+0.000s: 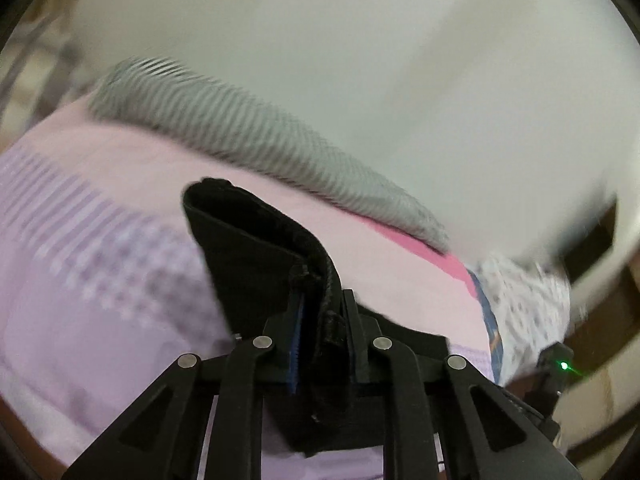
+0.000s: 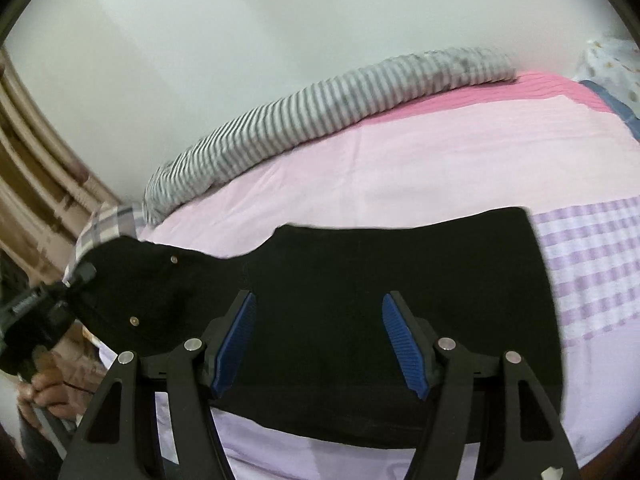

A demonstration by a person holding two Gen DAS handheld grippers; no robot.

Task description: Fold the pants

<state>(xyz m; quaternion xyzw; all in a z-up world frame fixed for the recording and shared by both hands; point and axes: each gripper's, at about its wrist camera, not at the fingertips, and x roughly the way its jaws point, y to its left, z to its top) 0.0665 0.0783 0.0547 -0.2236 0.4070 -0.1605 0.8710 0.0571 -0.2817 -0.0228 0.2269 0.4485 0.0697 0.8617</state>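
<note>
Black pants [image 2: 380,292] lie folded on a pink bedsheet [image 2: 400,160]. My left gripper [image 1: 320,316] is shut on the waistband end of the pants [image 1: 248,248] and lifts it off the bed; that gripper also shows at the far left of the right wrist view [image 2: 60,300], pinching the raised end with two metal rivets. My right gripper [image 2: 318,340] is open and empty, hovering just above the middle of the flat part of the pants.
A rolled grey-striped blanket [image 2: 320,120] lies along the far side of the bed against a white wall [image 2: 280,20]. A floral pillow [image 1: 524,300] is at the bed's end. A wooden frame [image 2: 32,152] stands at the left.
</note>
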